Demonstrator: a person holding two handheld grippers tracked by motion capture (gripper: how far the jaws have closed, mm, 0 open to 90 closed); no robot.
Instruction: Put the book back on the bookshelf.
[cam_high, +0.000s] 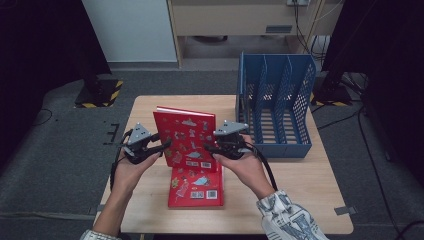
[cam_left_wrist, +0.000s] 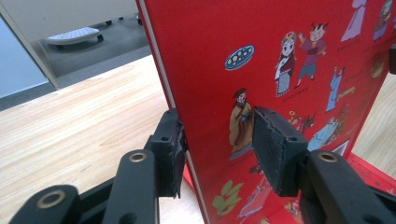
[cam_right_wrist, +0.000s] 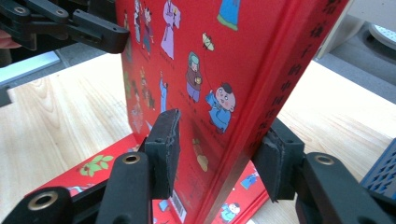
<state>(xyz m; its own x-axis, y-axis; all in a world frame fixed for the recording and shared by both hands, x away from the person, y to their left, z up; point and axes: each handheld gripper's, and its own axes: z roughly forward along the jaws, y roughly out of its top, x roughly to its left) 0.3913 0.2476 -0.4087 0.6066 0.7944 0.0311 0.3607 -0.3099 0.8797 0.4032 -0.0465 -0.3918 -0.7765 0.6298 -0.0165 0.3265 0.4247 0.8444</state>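
I have the red book (cam_high: 184, 134) standing upright in the middle of the frame, on top of a second red book (cam_high: 196, 186) that lies flat on the wooden table (cam_high: 310, 190). My left gripper (cam_high: 161, 146) takes the page edge at centre left: one pad sits on the far cover, but in the left gripper view the near pad (cam_left_wrist: 275, 149) looks slightly off the picture cover, so I can't tell if it truly pinches. My right gripper (cam_high: 209, 147) straddles the spine, and in the right gripper view both pads look pressed against the book, pinching it. Holding both edges keeps it vertical, I judge for the blue file rack (cam_high: 276, 105) at upper right. The standing book hides the upper part of the flat one, and its bottom edge is hard to make out.
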